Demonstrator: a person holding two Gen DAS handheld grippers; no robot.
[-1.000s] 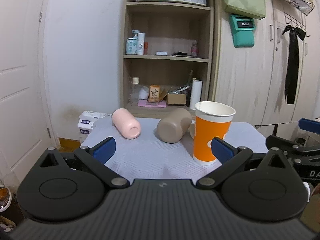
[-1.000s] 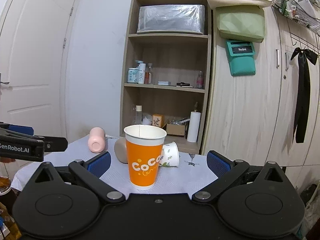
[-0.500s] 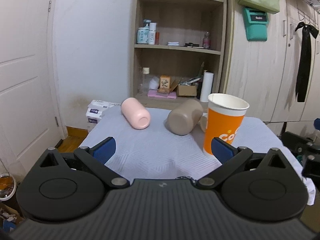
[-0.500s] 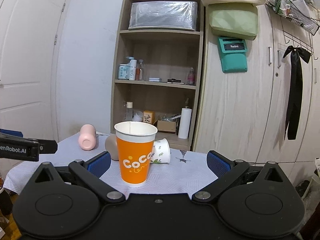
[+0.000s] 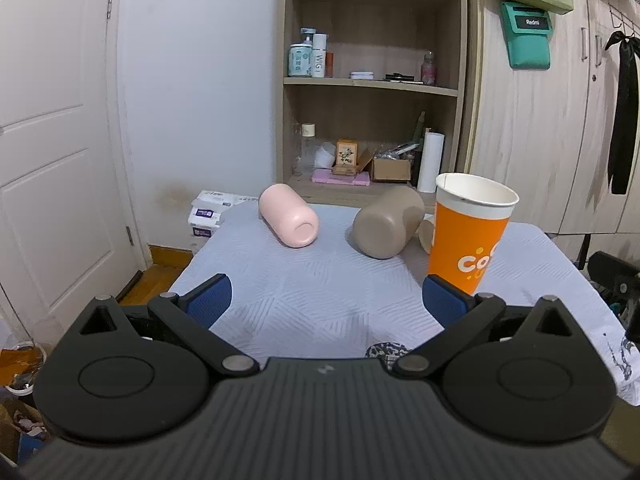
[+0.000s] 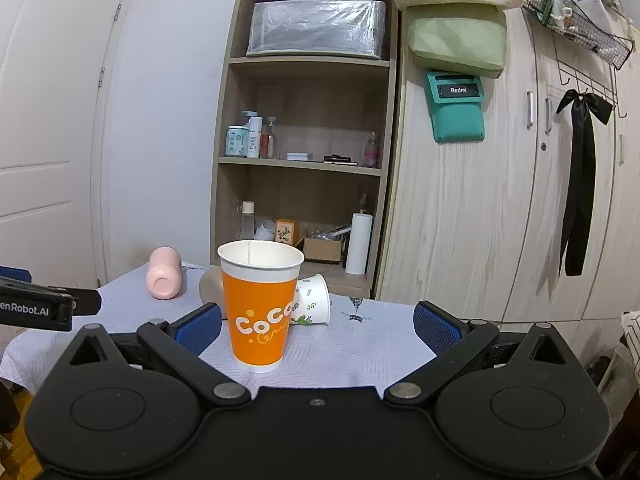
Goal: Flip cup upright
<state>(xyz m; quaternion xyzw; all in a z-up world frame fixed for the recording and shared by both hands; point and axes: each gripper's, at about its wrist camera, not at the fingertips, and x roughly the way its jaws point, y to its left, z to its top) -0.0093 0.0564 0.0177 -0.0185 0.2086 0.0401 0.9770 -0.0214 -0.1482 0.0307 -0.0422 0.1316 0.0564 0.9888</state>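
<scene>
An orange paper cup [image 5: 468,232] stands upright on the cloth-covered table [image 5: 320,296]; it also shows in the right wrist view [image 6: 260,304]. A pink cup [image 5: 288,220] and a tan cup [image 5: 386,226] lie on their sides behind it. A small white floral paper cup [image 6: 312,300] lies on its side behind the orange cup. My left gripper [image 5: 326,300] is open and empty, short of the cups. My right gripper [image 6: 316,324] is open and empty, just right of the orange cup.
A wooden shelf unit [image 6: 304,160] with bottles and boxes stands behind the table, next to a wardrobe [image 6: 500,200]. A white door [image 5: 52,140] is at the left. The other gripper's arm [image 6: 36,308] shows at the left edge of the right wrist view.
Both grippers have drawn back and risen slightly; the cups look a little farther away. The orange cup stays upright. Both jaws stay open.
</scene>
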